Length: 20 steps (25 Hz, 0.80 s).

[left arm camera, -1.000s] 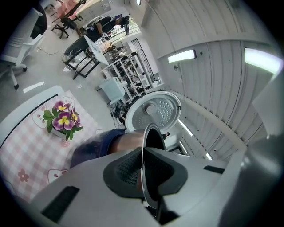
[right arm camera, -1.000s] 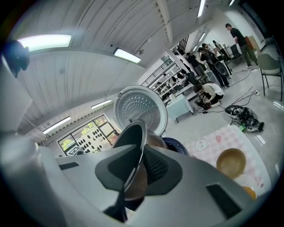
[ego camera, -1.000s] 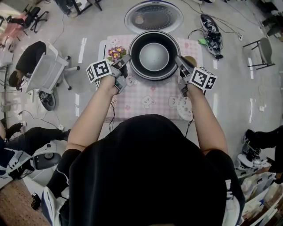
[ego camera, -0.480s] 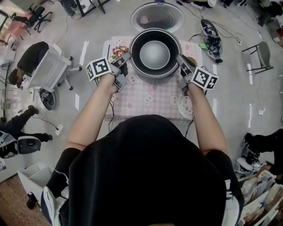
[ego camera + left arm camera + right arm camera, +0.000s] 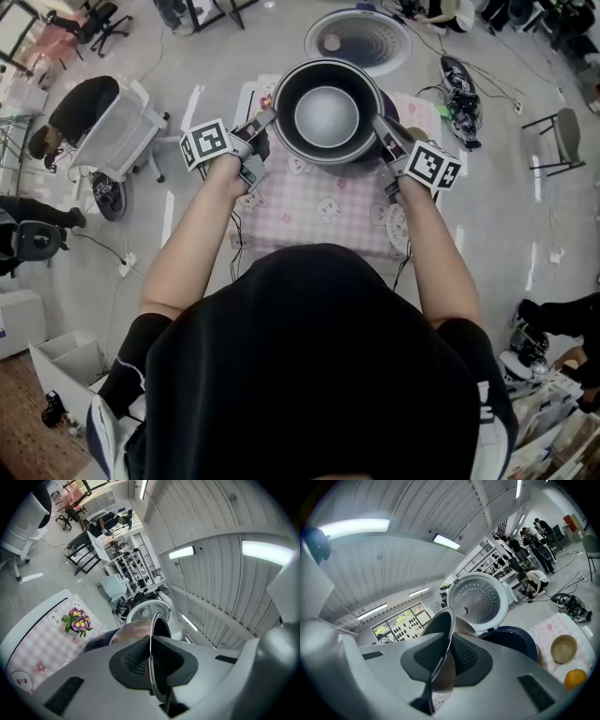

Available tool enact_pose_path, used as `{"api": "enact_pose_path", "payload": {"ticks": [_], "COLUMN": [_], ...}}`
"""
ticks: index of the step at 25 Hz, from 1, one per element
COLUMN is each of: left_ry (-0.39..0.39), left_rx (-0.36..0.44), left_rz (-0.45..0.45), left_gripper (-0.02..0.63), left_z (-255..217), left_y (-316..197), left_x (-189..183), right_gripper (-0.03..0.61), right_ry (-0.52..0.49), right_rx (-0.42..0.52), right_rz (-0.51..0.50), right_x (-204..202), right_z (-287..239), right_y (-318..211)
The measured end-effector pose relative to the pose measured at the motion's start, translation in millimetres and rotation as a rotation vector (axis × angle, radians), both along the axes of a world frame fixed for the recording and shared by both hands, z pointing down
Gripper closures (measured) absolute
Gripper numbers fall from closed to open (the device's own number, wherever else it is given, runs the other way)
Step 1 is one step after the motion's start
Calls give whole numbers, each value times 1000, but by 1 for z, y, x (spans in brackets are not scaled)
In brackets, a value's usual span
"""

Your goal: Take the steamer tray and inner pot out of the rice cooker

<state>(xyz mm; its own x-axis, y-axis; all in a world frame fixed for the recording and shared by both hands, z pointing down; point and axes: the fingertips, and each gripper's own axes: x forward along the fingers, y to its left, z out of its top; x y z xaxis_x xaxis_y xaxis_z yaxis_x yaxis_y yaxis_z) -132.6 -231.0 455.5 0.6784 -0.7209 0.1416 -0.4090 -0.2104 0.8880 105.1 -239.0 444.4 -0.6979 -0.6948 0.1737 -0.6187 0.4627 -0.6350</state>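
Observation:
The inner pot (image 5: 326, 111), a round metal pot with a dark inside and a shiny bottom, hangs in the air between my two grippers over the table. My left gripper (image 5: 269, 116) is shut on the pot's left rim (image 5: 151, 634), which runs between its dark pads. My right gripper (image 5: 378, 123) is shut on the right rim (image 5: 444, 641) in the same way. The navy rice cooker body (image 5: 513, 641) stands below and behind the pot, its lid (image 5: 478, 598) swung open. In the head view the pot hides most of the cooker.
A pink checked cloth (image 5: 309, 211) covers the small table. On it are a flower pot (image 5: 77, 620), a tan bowl (image 5: 562, 648), an orange (image 5: 575, 678) and a white round disc (image 5: 397, 225) by my right forearm. A white office chair (image 5: 122, 131) stands to the left.
Both grippers have risen together with the pot clamped between them, and the pot stands higher above the cooker. Both grips look unchanged.

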Motion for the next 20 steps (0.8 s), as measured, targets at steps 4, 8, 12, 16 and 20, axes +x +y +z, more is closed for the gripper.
{"api": "enact_pose_path", "payload": {"ticks": [4,8,12,16,20], "left_ry": [-3,-6,0,-2,5], "left_rx": [5,2,0,2,-19], "left_rz": [-41,-87,-131,-163,-194], "left_gripper": [578,578,578,578,578], "left_z": [-9,-9,-3,5,17], "left_y": [14,33,59,78,94], "left_x": [-22,-54,-91,-116,-138], "right_gripper": [525,525,523,523,523], "right_ry": [-7,-11,-8,-7,-8], "right_rx": [7,2,-4,-10,-31], "right_rz": [-49,-101,-149,-178,-213], "right_x": [-23,-56,-95,-121,-144], "right_z": [-8,-6,0,8,21], "right_y": [4,13,29,41,49]}}
